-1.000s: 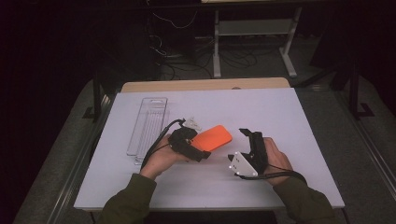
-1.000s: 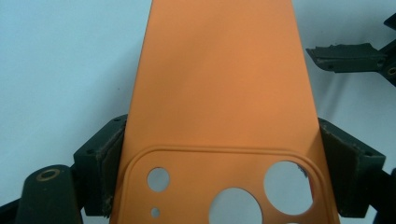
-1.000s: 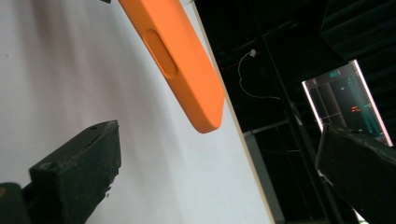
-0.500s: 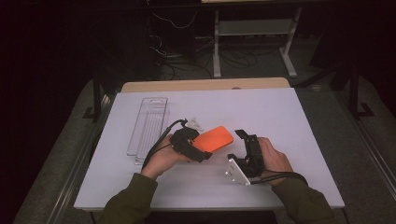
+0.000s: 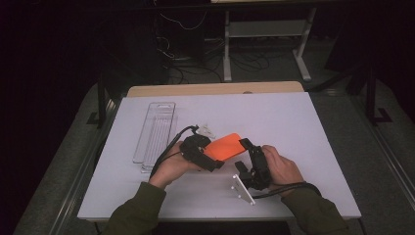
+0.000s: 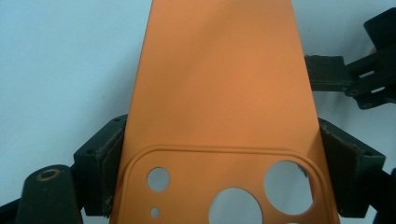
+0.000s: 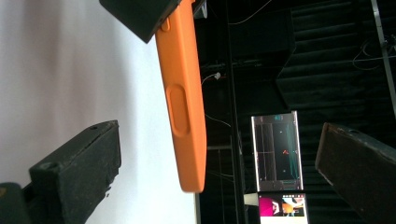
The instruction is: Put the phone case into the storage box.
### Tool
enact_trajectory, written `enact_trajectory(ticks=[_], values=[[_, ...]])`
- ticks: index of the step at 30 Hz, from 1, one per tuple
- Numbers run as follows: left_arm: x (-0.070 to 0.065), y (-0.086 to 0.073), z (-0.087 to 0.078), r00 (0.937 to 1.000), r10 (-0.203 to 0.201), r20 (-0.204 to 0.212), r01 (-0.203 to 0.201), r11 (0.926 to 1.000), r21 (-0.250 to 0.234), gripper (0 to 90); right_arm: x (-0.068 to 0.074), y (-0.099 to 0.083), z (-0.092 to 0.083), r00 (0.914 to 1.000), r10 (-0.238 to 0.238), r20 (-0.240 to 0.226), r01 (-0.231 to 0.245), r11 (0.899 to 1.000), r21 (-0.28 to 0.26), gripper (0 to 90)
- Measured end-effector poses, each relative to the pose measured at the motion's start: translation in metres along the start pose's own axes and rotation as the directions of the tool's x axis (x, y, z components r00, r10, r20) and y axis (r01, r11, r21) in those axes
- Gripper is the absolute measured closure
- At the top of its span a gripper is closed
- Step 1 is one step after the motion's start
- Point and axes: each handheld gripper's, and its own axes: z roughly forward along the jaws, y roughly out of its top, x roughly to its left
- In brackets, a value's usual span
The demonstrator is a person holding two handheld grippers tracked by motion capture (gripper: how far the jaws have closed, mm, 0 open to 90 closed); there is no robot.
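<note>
The left gripper has its jaws clamped across the width of the orange phone case at the camera-cutout end, holding it lifted off the white table, its long axis running away from that gripper toward the right gripper. The right gripper's jaws stand apart with nothing pressed between them, and the case's free end pokes edge-on into that gap, so the right hand is the one placed to take that end.
</note>
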Motion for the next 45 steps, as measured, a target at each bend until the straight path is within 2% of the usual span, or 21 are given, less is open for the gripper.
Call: enact_trajectory(ticks=[3,5,6,7,8,9,12,13,23,25,27,32,38,41,45], values=[[-0.004,0.001,0.001,0.9997,-0.025,0.004,0.025,0.9994,-0.023,15.3,0.001,0.001,0.0,1.0,0.007,0.004,-0.008,1.0,0.002,0.0],[-0.003,0.002,0.0,0.9999,0.002,0.011,-0.002,1.0,-0.002,15.3,0.001,0.001,0.0,0.9999,0.004,0.012,-0.003,1.0,-0.003,0.0],[-0.004,0.002,0.0,0.9999,0.003,0.011,-0.003,1.0,-0.008,15.2,0.0,0.002,0.0,0.9997,-0.018,0.014,0.018,1.0,-0.005,0.0],[-0.006,0.002,0.001,0.9998,-0.013,0.018,0.014,0.9997,-0.018,15.2,0.002,0.003,0.0,0.9998,-0.014,0.011,0.014,1.0,-0.004,0.0],[-0.006,0.002,0.002,0.9998,-0.009,0.017,0.009,0.9999,-0.014,15.3,0.003,0.004,0.001,0.9997,-0.019,0.013,0.019,1.0,-0.003,0.0],[-0.007,0.002,0.003,0.9994,-0.028,0.019,0.028,0.9991,-0.033,15.2,0.004,0.004,0.002,0.9994,-0.031,0.019,0.031,1.0,-0.003,0.0],[-0.007,0.002,0.003,0.9996,-0.019,0.023,0.02,0.9995,-0.025,15.2,0.005,0.006,0.004,0.9981,-0.056,0.025,0.056,0.998,-0.007,0.0],[-0.006,0.002,0.002,0.9997,0.006,0.023,-0.005,1.0,-0.007,15.2,0.006,0.007,0.005,0.9976,-0.063,0.029,0.063,0.998,-0.011,0.0],[-0.007,0.002,0.001,0.9996,0.012,0.024,-0.012,0.9999,-0.01,15.3,0.006,0.009,0.007,0.9961,-0.085,0.025,0.085,0.996,0.006,3.7],[-0.008,0.001,0.001,0.9996,0.016,0.022,-0.016,0.9998,-0.009,15.2,0.008,0.01,0.007,0.9956,-0.089,0.026,0.089,0.996,0.018,7.6],[-0.01,0.001,0.002,0.9996,-0.009,0.026,0.009,0.9999,-0.013,15.2,0.009,0.011,0.007,0.9953,-0.09,0.035,0.089,0.995,0.032,11.0],[-0.011,0.001,0.002,0.9997,-0.008,0.025,0.009,0.9999,-0.014,15.2,0.01,0.012,0.007,0.9942,-0.105,0.022,0.105,0.994,0.036,20.0],[-0.011,0.001,0.003,0.9996,-0.006,0.029,0.007,0.9998,-0.02,15.2,0.009,0.014,0.005,0.9956,-0.093,0.012,0.092,0.995,0.036,31.8],[-0.011,0.001,0.003,0.9996,-0.003,0.03,0.003,0.9998,-0.017,15.2,0.008,0.014,0.005,0.9936,-0.113,0.002,0.113,0.993,0.029,36.9],[-0.011,0.002,0.003,0.9996,0.006,0.028,-0.005,0.9999,-0.016,15.3,0.009,0.015,0.004,0.9944,-0.105,0.001,0.105,0.994,0.026,43.8]])
